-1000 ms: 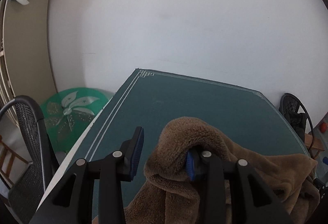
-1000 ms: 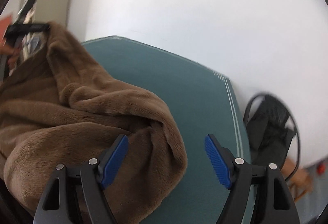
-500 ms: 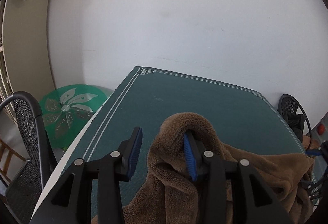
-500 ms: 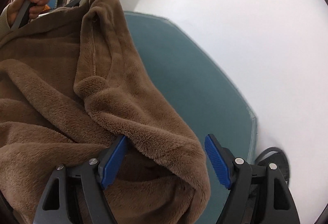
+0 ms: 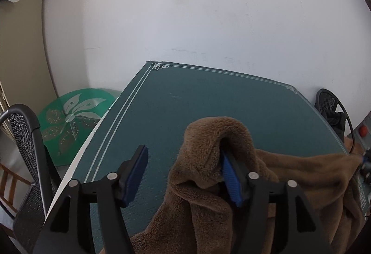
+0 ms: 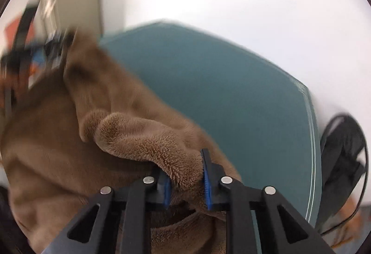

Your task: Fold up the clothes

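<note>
Flanking green table (image 5: pixel 208 100), mesh chairs (image 5: pixel 25 138)

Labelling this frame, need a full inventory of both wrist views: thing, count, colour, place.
fleece garment: 1, brown, bunched on the table's near side
table: 1, dark green top with pale border lines, against the wall
wall: 1, white, behind the table
round panel: 1, green with flower motif, on the floor left of the table
mesh chair: 1, black, far left
black chair: 1, right of the table
left gripper: 1, black with blue pads, jaws opening; fleece draped over one finger
right gripper: 1, black with blue pads, jaws closing on a fleece fold
</note>
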`<state>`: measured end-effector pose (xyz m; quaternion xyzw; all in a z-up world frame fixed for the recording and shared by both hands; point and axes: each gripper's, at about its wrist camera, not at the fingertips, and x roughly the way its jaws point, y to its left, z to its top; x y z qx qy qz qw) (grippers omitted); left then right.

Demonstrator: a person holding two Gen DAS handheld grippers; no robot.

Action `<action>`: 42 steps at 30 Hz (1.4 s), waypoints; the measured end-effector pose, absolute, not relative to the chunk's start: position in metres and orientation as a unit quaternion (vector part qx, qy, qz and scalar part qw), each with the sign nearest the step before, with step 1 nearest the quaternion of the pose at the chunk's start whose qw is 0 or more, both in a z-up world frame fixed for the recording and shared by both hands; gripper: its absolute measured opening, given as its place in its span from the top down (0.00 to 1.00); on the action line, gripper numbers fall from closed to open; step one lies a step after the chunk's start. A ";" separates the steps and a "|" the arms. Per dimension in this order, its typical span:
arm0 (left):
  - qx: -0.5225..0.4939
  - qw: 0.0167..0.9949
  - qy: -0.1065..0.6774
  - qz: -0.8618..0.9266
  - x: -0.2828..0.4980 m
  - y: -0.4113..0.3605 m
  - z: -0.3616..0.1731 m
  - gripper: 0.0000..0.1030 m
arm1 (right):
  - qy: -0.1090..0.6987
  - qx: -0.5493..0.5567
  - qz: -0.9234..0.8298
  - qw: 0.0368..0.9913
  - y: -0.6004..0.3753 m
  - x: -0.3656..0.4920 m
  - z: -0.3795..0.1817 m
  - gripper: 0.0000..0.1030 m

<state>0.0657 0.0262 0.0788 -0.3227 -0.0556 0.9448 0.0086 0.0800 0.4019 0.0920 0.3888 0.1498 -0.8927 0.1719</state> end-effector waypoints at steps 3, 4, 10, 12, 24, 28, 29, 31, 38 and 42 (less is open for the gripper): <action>-0.323 0.008 -0.050 0.945 0.067 0.028 0.079 0.32 | 0.118 0.376 -0.906 0.154 0.410 0.081 0.100 0.78; -0.323 0.007 -0.048 0.945 0.067 0.029 0.079 0.31 | 0.115 0.377 -0.907 0.149 0.410 0.080 0.098 0.78; -0.320 0.004 -0.034 0.947 0.070 0.034 0.080 0.29 | 0.100 0.388 -0.906 0.137 0.406 0.071 0.085 0.78; -0.320 0.004 -0.031 0.947 0.069 0.035 0.080 0.29 | 0.102 0.388 -0.906 0.136 0.401 0.074 0.084 0.78; -0.329 0.010 -0.009 0.944 0.068 0.041 0.077 0.24 | 0.082 0.383 -0.910 0.133 0.417 0.082 0.086 0.78; -0.337 0.015 0.002 0.941 0.066 0.044 0.075 0.23 | 0.055 0.366 -0.920 0.127 0.425 0.084 0.095 0.78; -0.340 0.019 0.007 0.940 0.066 0.046 0.075 0.23 | 0.047 0.360 -0.924 0.124 0.428 0.085 0.098 0.78; -0.350 0.028 0.022 0.936 0.066 0.049 0.072 0.23 | 0.030 0.348 -0.930 0.116 0.436 0.087 0.102 0.78; -0.384 0.060 0.095 0.916 0.063 0.058 0.062 0.22 | -0.020 0.322 -0.942 0.089 0.456 0.088 0.110 0.78; -0.389 0.071 0.124 0.910 0.059 0.058 0.061 0.22 | -0.034 0.315 -0.945 0.085 0.458 0.089 0.109 0.78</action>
